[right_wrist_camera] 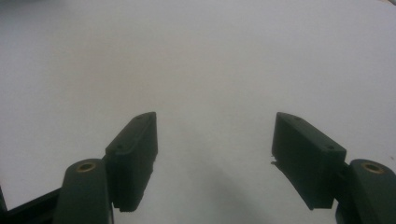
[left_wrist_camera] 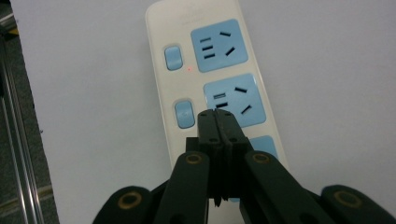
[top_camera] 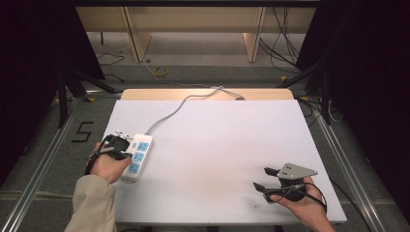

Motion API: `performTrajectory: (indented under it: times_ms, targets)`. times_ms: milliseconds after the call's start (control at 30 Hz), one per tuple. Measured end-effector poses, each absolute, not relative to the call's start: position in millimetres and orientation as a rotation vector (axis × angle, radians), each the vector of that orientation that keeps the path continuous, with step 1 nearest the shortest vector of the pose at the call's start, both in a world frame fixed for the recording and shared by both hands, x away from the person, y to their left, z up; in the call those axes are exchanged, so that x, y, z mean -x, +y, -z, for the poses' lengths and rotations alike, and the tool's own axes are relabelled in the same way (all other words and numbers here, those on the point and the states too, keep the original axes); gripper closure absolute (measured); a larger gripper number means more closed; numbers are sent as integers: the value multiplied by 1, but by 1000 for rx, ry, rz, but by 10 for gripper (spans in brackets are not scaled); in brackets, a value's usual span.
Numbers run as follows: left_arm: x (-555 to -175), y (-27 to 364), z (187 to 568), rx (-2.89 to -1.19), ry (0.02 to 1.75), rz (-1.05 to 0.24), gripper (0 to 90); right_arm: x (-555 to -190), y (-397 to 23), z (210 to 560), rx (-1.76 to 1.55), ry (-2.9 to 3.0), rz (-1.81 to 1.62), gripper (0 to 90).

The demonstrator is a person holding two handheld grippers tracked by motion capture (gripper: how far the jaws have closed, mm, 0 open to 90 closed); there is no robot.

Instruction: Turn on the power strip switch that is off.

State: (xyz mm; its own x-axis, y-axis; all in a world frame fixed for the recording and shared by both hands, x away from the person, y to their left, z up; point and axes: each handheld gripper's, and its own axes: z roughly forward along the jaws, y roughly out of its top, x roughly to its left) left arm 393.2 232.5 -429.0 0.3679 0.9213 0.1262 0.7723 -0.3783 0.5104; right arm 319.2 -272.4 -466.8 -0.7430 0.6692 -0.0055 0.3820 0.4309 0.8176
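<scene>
Left claw pinched shut, empty, tips over strip between middle switch and middle socket. Right claw spread wide, empty, idle over bare desk. Strip lies at desk's left edge, cord running to far side. Top light lit; middle switch likely next press.

A white tabletop stands on a grey floor, with a strip of bare wood exposed along its far edge. Aluminium rails run along both sides of it. A black numeral 5 is marked on the floor at the left. Light wooden furniture stands beyond, with loose cables on the floor. Dark curtains flank both sides.
</scene>
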Motion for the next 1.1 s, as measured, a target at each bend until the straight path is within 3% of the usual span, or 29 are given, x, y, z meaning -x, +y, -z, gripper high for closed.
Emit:
performTrajectory:
  times_ms: [1100]
  targets:
    - [-384,204,419,-2165,1168,-481,757,-319,-272,467,-892,2366,-1231,323]
